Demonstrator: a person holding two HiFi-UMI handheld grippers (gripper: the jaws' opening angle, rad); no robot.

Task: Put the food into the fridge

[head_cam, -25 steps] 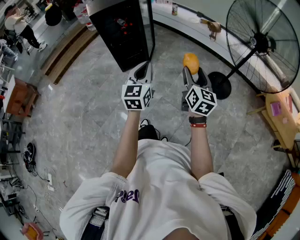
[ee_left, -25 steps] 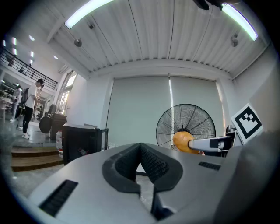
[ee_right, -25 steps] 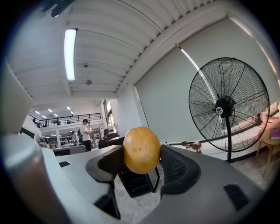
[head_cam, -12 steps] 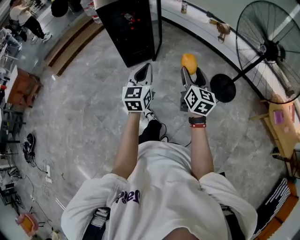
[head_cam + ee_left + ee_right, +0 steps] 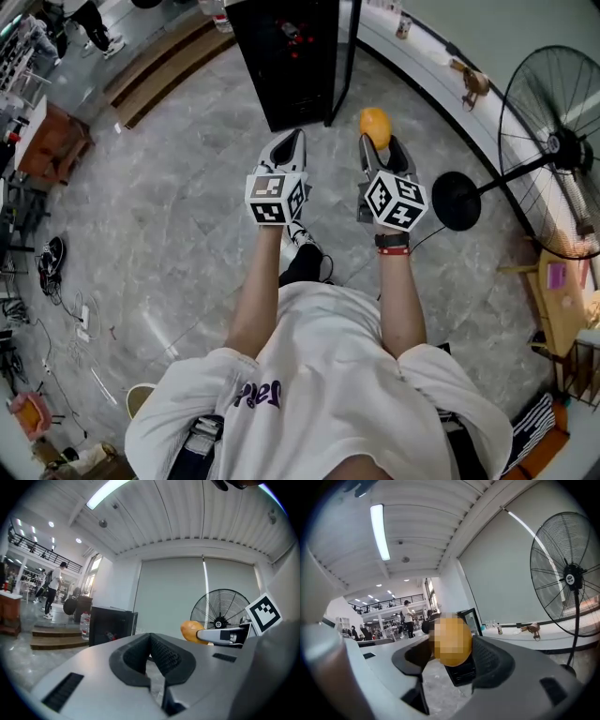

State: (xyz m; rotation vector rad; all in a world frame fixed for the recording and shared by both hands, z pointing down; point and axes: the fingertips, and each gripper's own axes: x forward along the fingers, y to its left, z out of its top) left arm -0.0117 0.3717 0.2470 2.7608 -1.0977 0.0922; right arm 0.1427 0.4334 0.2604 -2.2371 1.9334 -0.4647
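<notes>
In the head view my right gripper (image 5: 376, 142) is shut on a round orange piece of food (image 5: 375, 125), held out in front at about chest height. The right gripper view shows the food (image 5: 450, 641) wedged between both pads. My left gripper (image 5: 288, 145) is beside it on the left, jaws together and empty; its pads (image 5: 164, 656) meet at the tips. The black fridge (image 5: 286, 56) stands just ahead on the floor with its glass door (image 5: 343, 56) swung open. The left gripper view also shows the fridge (image 5: 112, 623) and the food (image 5: 191, 630).
A tall standing fan (image 5: 562, 150) with a round base (image 5: 457, 200) stands to the right. A white ledge (image 5: 422, 56) follows the curved wall behind the fridge. Wooden steps (image 5: 159, 66) lie to the fridge's left. There are cables (image 5: 47, 272) on the left floor and a wooden table (image 5: 562, 291) at the right.
Both grippers and the person have moved toward the fridge, which now sits more centred ahead. The food stays gripped in the right gripper; the left stays shut.
</notes>
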